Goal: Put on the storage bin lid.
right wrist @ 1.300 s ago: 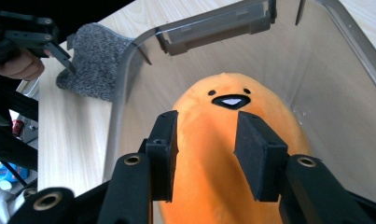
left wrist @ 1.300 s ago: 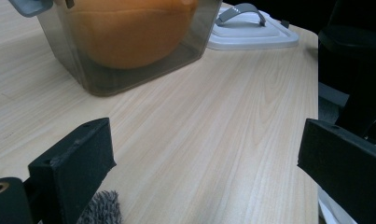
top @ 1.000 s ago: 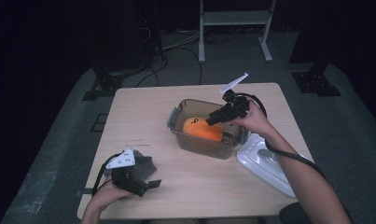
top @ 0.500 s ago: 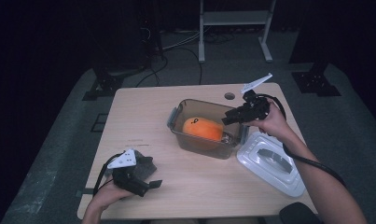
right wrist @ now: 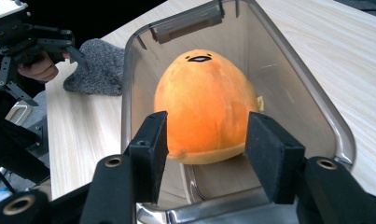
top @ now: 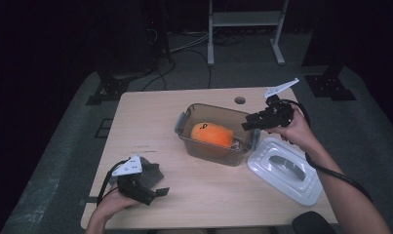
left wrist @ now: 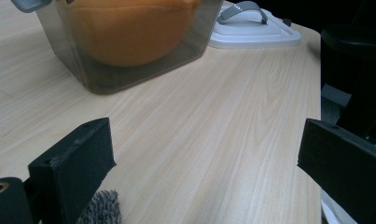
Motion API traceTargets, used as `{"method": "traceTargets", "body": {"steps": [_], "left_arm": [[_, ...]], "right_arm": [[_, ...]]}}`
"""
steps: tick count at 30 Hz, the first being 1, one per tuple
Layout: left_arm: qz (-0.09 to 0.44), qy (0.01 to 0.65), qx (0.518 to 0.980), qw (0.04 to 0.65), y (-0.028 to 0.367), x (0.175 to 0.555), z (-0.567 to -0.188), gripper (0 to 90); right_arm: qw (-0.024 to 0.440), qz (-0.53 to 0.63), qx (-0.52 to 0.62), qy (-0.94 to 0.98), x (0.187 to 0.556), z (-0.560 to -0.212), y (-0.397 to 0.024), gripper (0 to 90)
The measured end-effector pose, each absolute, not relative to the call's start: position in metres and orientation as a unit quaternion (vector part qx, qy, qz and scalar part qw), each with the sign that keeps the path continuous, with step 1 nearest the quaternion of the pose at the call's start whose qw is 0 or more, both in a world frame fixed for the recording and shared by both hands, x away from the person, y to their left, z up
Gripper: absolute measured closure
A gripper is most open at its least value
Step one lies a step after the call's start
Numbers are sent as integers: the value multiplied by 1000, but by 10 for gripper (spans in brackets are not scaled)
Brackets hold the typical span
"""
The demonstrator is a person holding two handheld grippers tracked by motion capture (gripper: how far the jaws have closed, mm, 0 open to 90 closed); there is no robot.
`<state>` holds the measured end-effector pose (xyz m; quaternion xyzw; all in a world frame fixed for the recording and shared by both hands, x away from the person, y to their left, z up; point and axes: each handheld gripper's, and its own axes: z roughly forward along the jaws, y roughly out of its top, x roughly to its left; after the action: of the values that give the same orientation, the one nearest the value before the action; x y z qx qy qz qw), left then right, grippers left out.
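Note:
An orange egg-shaped plush (top: 212, 135) with a small face lies inside a clear plastic container (top: 184, 127) at the table's middle. My right gripper (top: 248, 124) hovers just off the container's right end and points at the plush (right wrist: 205, 100). Its jaws have just been opening and stand apart with nothing pressed between them (right wrist: 204, 140). My left gripper (top: 159, 191) rests low near the front left edge of the table. It is open wide (left wrist: 204, 154) and faces the container (left wrist: 59, 51).
The container's white lid (top: 284, 168) with a grey handle lies flat to the right of the container. A grey fuzzy cloth (top: 151, 171) sits beside my left gripper. A round hole (top: 240, 100) is in the tabletop behind the container.
My right gripper has drawn back to the right, from over the plush to past the container's right end, and its jaws have widened. The plush stays in the container. The left gripper has not moved.

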<state>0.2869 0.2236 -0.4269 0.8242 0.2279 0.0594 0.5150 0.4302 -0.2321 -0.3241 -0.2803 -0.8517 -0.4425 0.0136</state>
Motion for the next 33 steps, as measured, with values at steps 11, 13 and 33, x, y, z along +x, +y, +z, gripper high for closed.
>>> {"method": "traceTargets", "body": {"steps": [11,13,33], "left_arm": [[60,228,824,515,223,287,-428,27],[60,228,824,514,222,287,-428,27],[59,231,824,514,223,287,-429,27]], "right_arm": [[5,-452,-296,-841,421,-329,-257,429],[3,-454,-299,-839,419,-329,-260,424],[7,-457,-326,-828,402,-351,-297,380]]}}
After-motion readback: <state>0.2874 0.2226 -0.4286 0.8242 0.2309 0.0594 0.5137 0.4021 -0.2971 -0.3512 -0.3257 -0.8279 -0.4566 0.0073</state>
